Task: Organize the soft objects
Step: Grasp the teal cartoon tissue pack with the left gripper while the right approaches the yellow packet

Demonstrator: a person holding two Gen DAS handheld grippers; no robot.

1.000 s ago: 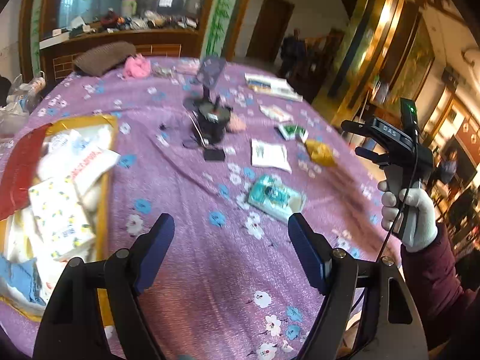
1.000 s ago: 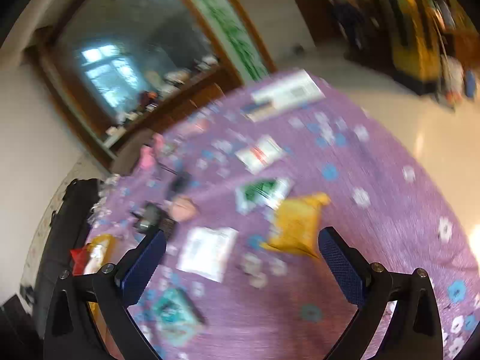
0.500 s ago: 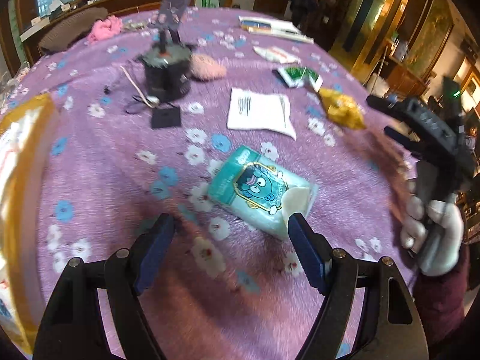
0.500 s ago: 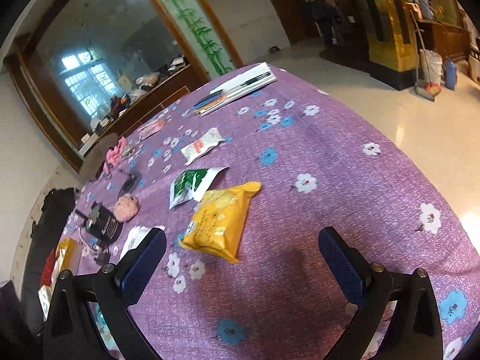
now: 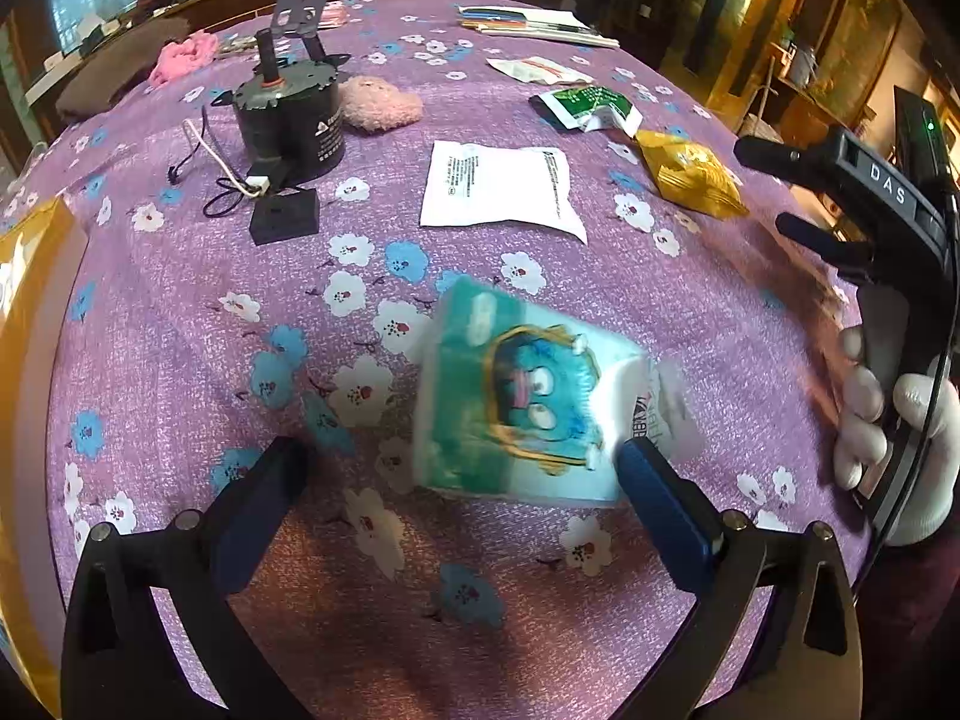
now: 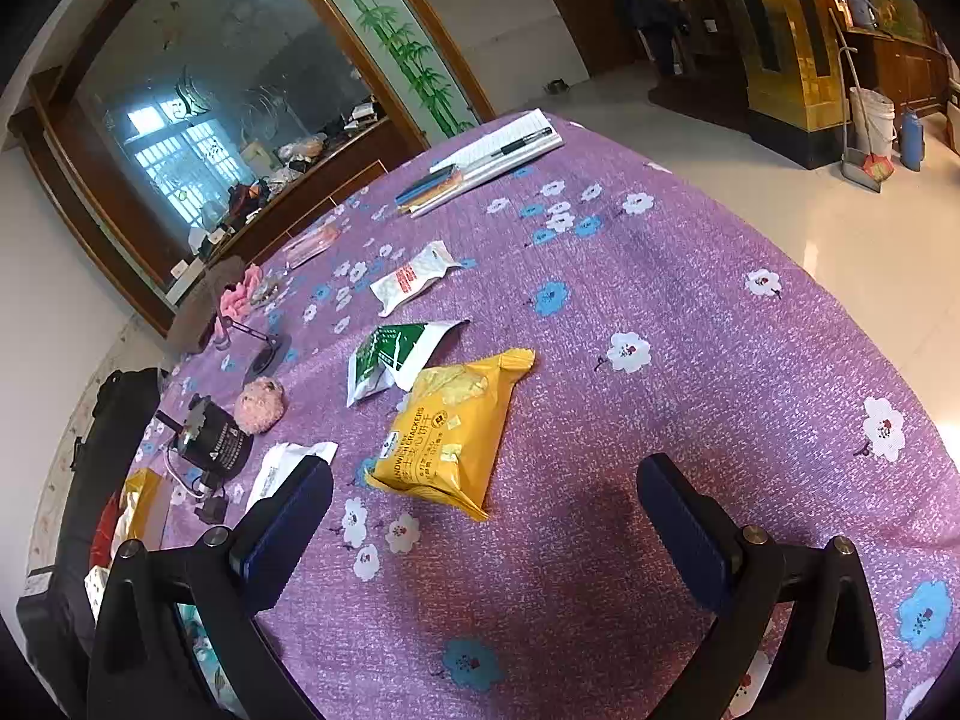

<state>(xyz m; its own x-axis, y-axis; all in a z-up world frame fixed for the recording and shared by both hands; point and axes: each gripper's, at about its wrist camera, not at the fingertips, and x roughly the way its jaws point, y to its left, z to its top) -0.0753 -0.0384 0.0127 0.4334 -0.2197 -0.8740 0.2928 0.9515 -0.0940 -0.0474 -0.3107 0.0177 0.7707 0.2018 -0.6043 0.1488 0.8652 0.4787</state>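
Observation:
A teal tissue pack (image 5: 528,402) with a cartoon face lies on the purple flowered tablecloth (image 5: 180,324). My left gripper (image 5: 462,480) is open, its fingers on either side of the pack's near end, the right finger (image 5: 666,504) against it. My right gripper (image 6: 480,516) is open and empty, just in front of a yellow cracker packet (image 6: 450,432), also seen in the left wrist view (image 5: 690,180). The right gripper shows in the left wrist view (image 5: 780,192), held by a white-gloved hand.
A white packet (image 5: 498,186), a green and white packet (image 5: 588,105), a pink fluffy ball (image 5: 378,108), a black motor with wires (image 5: 288,120) and a yellow tray (image 5: 24,300) at the left edge share the table. Pens and paper (image 6: 486,162) lie far back.
My left gripper has moved forward and down from the tray side to the teal tissue pack, which now lies between its fingers. My right gripper has closed in on the yellow packet.

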